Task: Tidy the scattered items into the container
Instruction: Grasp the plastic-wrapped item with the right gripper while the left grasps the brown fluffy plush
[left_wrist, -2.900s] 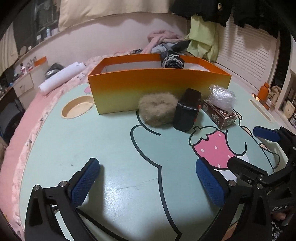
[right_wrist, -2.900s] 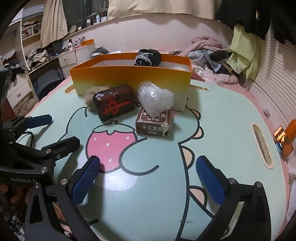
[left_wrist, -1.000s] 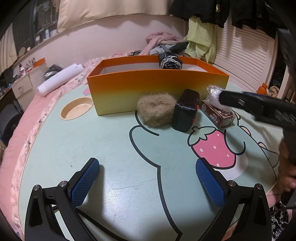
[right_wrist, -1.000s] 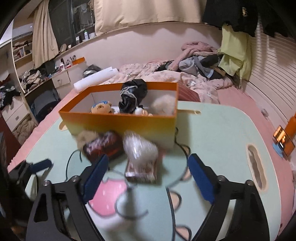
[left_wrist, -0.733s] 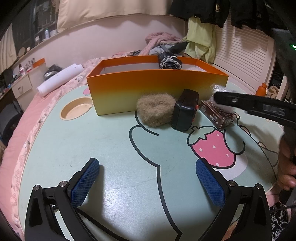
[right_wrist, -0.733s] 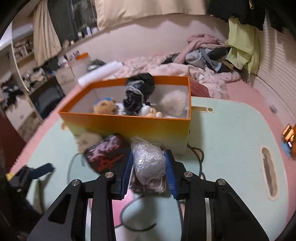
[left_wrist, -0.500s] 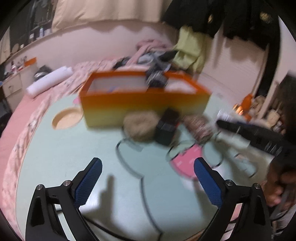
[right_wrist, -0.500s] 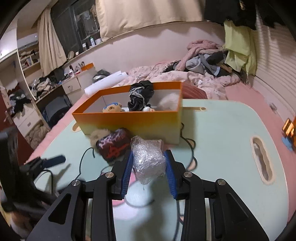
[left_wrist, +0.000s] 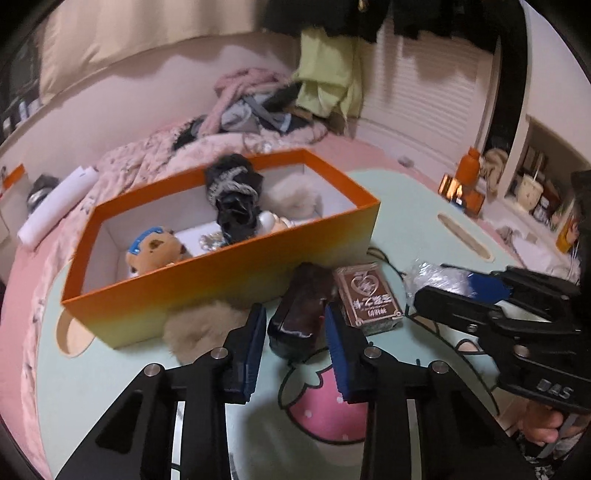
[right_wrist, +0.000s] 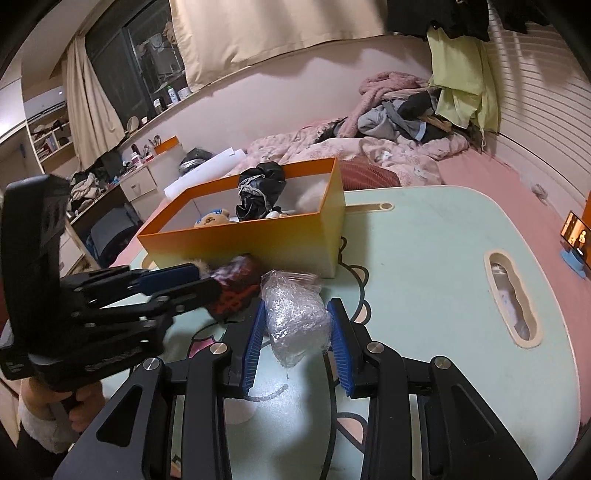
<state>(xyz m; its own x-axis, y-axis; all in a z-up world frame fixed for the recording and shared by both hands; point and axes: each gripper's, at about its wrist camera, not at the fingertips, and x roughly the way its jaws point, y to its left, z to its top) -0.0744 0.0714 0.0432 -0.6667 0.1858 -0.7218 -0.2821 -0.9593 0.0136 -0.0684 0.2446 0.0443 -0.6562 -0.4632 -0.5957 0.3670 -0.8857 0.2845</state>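
Orange box (left_wrist: 229, 273) toward the table's (right_wrist: 424, 266) far left edge | fluffy puff (left_wrist: 199, 328) against its front wall | left gripper (left_wrist: 295, 349) clamped on dark pouch (left_wrist: 301, 314) | brown carton (left_wrist: 367, 297) beside | right gripper (right_wrist: 297, 341) squeezing plastic wad (right_wrist: 295, 314).

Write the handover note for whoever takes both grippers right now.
Right gripper: shut on the plastic wad, lifted off the table.
Left gripper: fingers astride the dark case; contact unclear.
Orange box: holds a bear toy, black cloth and white fluff.
Left to do: wad, case, brown carton and tan pom-pom into the box.
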